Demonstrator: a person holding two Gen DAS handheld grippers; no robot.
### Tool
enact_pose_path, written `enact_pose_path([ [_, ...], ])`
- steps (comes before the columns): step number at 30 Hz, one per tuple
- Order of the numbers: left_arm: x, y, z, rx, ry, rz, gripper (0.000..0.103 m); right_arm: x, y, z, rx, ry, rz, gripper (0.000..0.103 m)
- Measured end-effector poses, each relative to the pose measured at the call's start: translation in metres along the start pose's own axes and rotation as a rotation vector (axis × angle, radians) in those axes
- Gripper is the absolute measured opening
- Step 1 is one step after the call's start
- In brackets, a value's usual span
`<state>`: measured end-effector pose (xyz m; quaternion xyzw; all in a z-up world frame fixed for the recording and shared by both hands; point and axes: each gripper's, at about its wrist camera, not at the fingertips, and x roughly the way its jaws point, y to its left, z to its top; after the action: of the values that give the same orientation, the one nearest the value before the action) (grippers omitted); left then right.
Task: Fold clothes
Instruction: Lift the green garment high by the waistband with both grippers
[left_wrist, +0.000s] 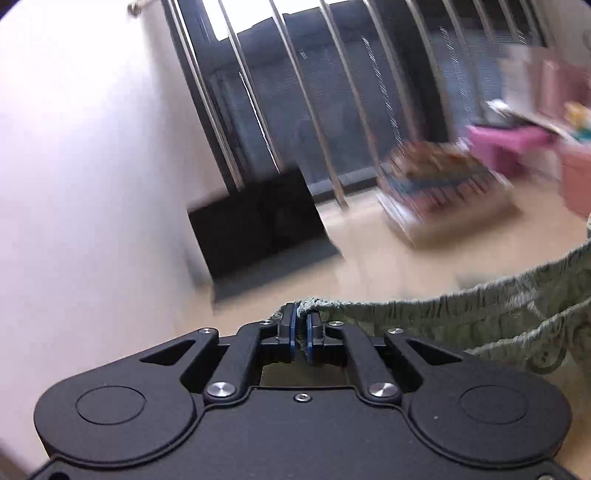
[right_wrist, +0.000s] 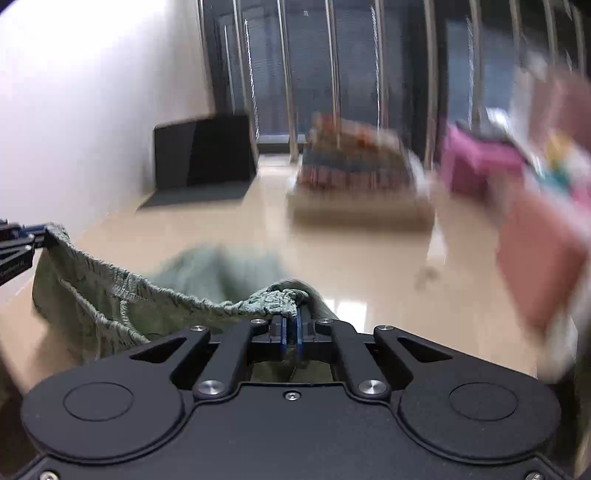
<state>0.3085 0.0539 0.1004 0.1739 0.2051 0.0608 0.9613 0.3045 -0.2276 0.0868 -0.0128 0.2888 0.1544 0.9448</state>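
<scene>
A green garment with an elastic gathered waistband (left_wrist: 461, 314) hangs stretched between both grippers above a beige table. My left gripper (left_wrist: 301, 325) is shut on one end of the waistband. My right gripper (right_wrist: 291, 328) is shut on the other end of the green garment (right_wrist: 122, 299), which sags to the left and hangs below. The left gripper also shows at the far left of the right wrist view (right_wrist: 22, 240), holding the waistband corner. Both views are blurred by motion.
A black open laptop (right_wrist: 203, 155) stands at the back left by the white wall. A stack of coloured folded things on a box (right_wrist: 354, 173) sits at the back centre. Pink boxes (right_wrist: 476, 162) are at the right. A barred dark window (left_wrist: 332, 92) is behind.
</scene>
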Motion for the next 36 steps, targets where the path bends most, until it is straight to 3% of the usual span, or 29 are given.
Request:
enact_pose_path([
  [4, 0.021, 0.031, 0.135, 0.001, -0.119, 0.164, 0.005, 0.019, 0.011, 0.146, -0.049, -0.122, -0.111, 0.004],
  [8, -0.02, 0.094, 0.259, -0.135, -0.302, 0.261, 0.005, -0.033, 0.036, 0.287, -0.087, -0.363, -0.22, 0.004],
  [11, -0.076, 0.13, 0.3, -0.152, -0.434, 0.333, 0.005, -0.088, 0.053, 0.34, -0.152, -0.54, -0.261, 0.004],
  [14, -0.119, 0.139, 0.298, -0.085, -0.539, 0.395, 0.005, -0.126, 0.066, 0.349, -0.228, -0.654, -0.276, 0.004],
  [19, -0.151, 0.113, 0.232, 0.098, -0.597, 0.494, 0.005, -0.137, 0.078, 0.298, -0.338, -0.701, -0.281, 0.004],
  [23, -0.151, 0.071, 0.138, 0.211, -0.537, 0.446, 0.005, -0.109, 0.068, 0.217, -0.349, -0.598, -0.237, 0.004],
  [28, -0.126, 0.001, -0.021, 0.308, -0.322, 0.293, 0.005, -0.048, 0.058, 0.073, -0.324, -0.362, -0.13, 0.004],
  [33, -0.083, -0.057, -0.166, 0.266, 0.03, 0.142, 0.006, 0.013, 0.044, -0.071, -0.202, -0.069, -0.052, 0.004],
  [36, -0.079, -0.076, -0.214, 0.229, 0.154, 0.085, 0.006, 0.031, 0.039, -0.125, -0.138, 0.042, -0.047, 0.004],
])
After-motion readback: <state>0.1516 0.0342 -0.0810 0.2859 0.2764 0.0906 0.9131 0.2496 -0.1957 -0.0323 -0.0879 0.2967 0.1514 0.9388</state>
